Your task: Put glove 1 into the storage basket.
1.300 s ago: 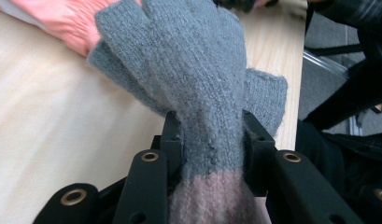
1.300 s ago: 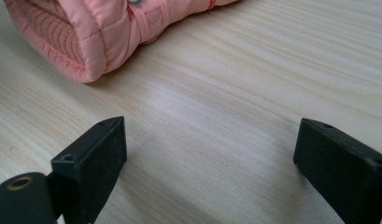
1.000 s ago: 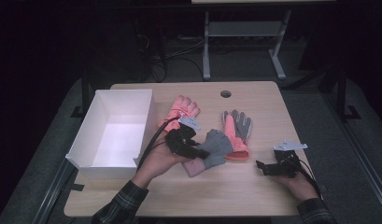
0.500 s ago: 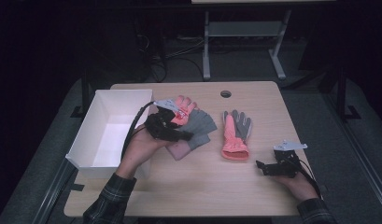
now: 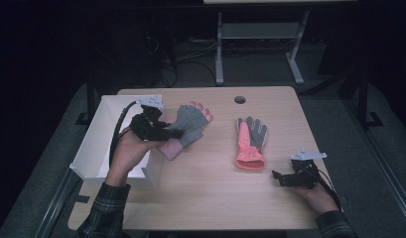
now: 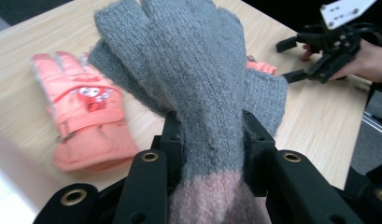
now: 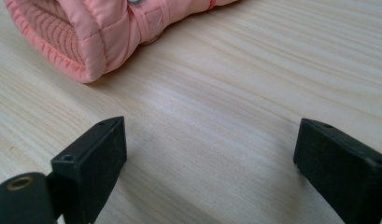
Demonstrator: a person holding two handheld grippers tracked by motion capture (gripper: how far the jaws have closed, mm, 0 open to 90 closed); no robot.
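On pale wood table (image 5: 205, 193), left gripper (image 5: 166, 133) clenched a grey knit glove with pink cuff (image 6: 198, 88); right gripper (image 5: 282, 177) rested released.

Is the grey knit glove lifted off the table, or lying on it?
Lifted. The left gripper is shut on the grey knit glove, holding it in the air near the white box.
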